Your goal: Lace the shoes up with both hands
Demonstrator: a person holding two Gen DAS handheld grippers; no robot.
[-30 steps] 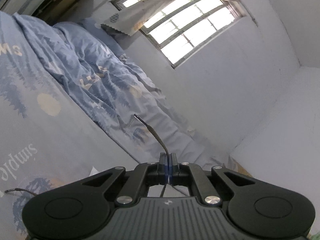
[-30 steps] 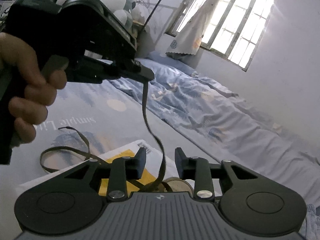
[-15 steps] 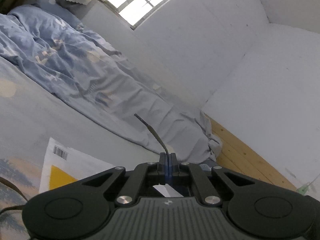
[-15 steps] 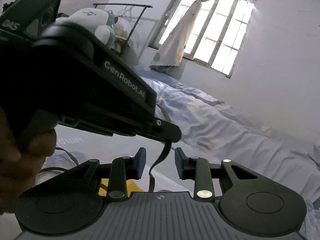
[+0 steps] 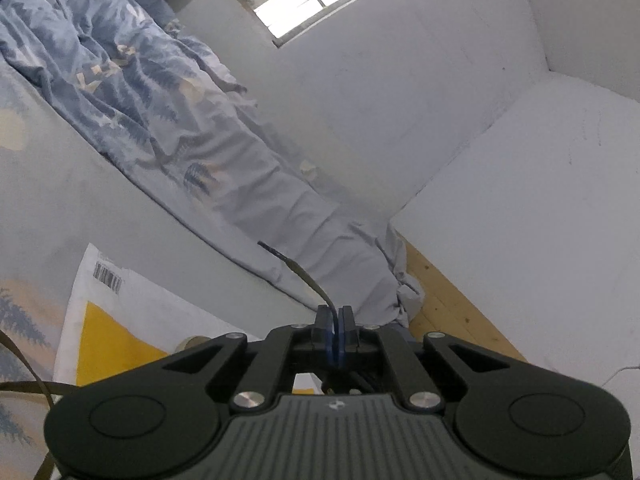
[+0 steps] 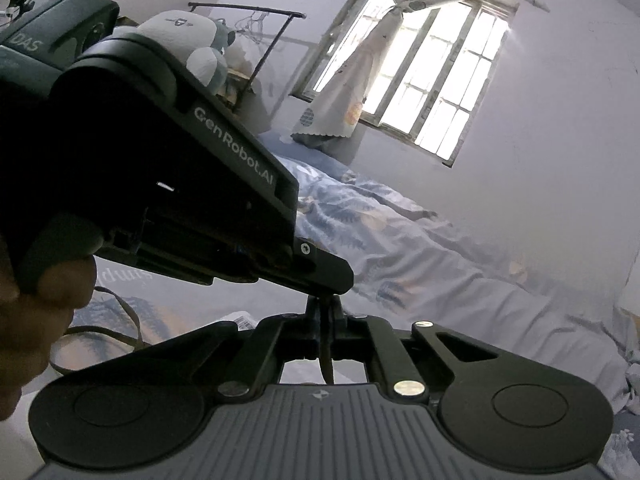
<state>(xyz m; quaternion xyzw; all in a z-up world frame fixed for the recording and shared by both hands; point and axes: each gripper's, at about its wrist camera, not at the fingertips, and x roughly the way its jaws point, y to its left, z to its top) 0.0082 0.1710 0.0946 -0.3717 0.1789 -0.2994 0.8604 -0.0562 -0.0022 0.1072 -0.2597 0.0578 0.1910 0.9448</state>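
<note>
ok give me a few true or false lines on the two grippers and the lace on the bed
1. The left gripper is clamped on the shoelace, whose tip sticks out beyond its fingers. True.
2. The right gripper stands wide open with nothing between its fingers. False: its jaws have just closed on the shoelace, right below the left gripper's tip.
3. A white and yellow mailer bag lies on the bed sheet under the grippers. True.
4. The window is fully covered by a dark curtain. False: daylight comes through the panes, and a light curtain is drawn to one side.
5. A plush toy sits in the background beyond the left gripper. True.
</note>
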